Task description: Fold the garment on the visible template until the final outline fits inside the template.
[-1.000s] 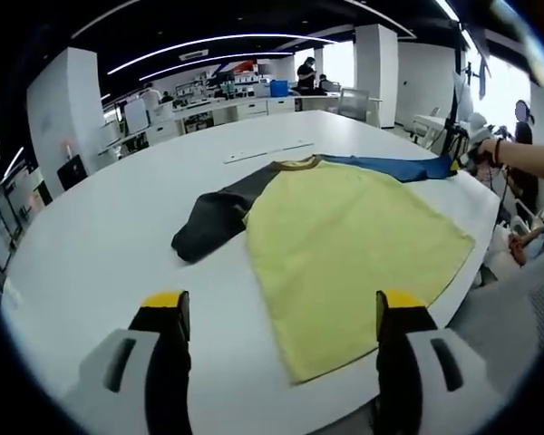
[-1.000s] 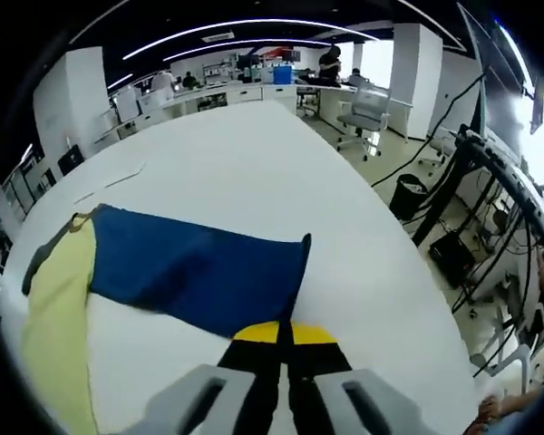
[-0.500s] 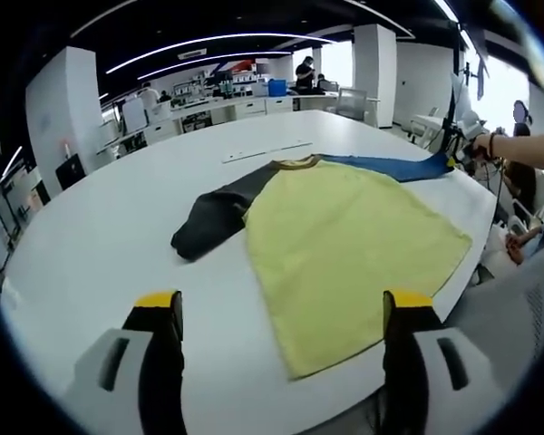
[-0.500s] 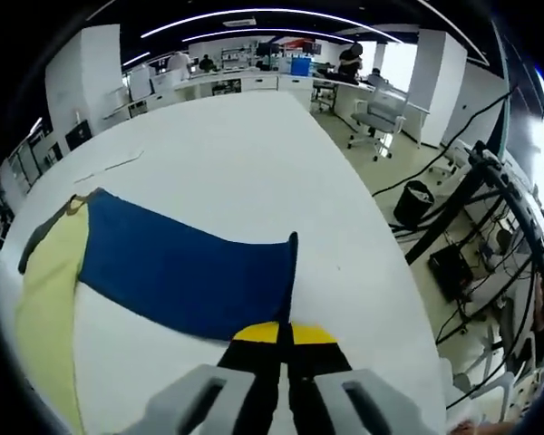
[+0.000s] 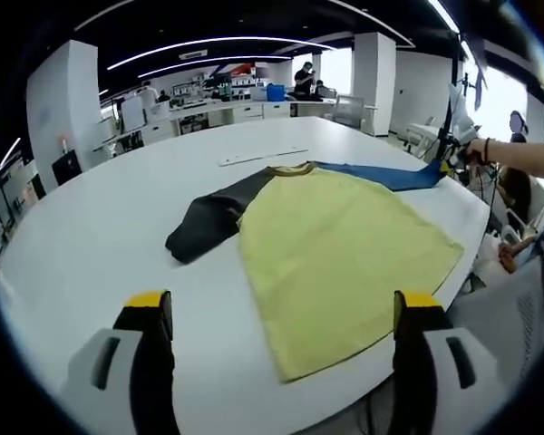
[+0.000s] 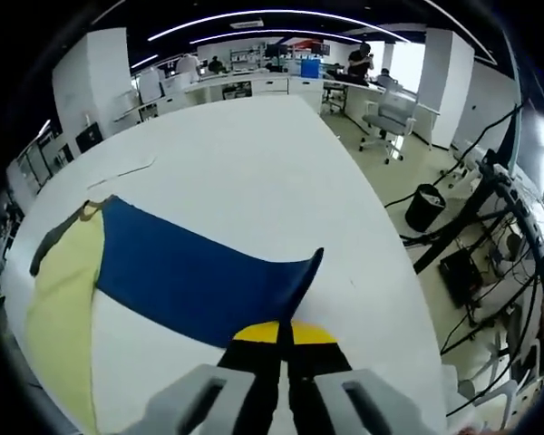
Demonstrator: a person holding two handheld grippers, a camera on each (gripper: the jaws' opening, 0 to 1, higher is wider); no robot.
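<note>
A garment with a yellow body [image 5: 335,249], a dark grey sleeve [image 5: 207,224] and a blue sleeve [image 5: 381,174] lies spread on the white table [image 5: 91,245]. My left gripper [image 5: 281,313] hovers open over the table's near side, short of the yellow hem, holding nothing. In the right gripper view the blue sleeve [image 6: 199,276] is stretched out flat, and my right gripper [image 6: 284,333] is shut on its cuff edge. The yellow body [image 6: 59,308] shows at the left there. A thin pale strip [image 5: 263,156] lies on the table beyond the collar.
The table edge [image 5: 471,217] runs close to the garment's right side. A person's hand [image 5: 490,154] holds the other gripper there. Desks, chairs [image 6: 390,118] and people stand in the office behind. Cables and a black bin [image 6: 429,204] are on the floor.
The right gripper keeps its hold on the blue cuff, whose corner now lifts off the table. The left gripper view has shifted slightly; its jaws stay open.
</note>
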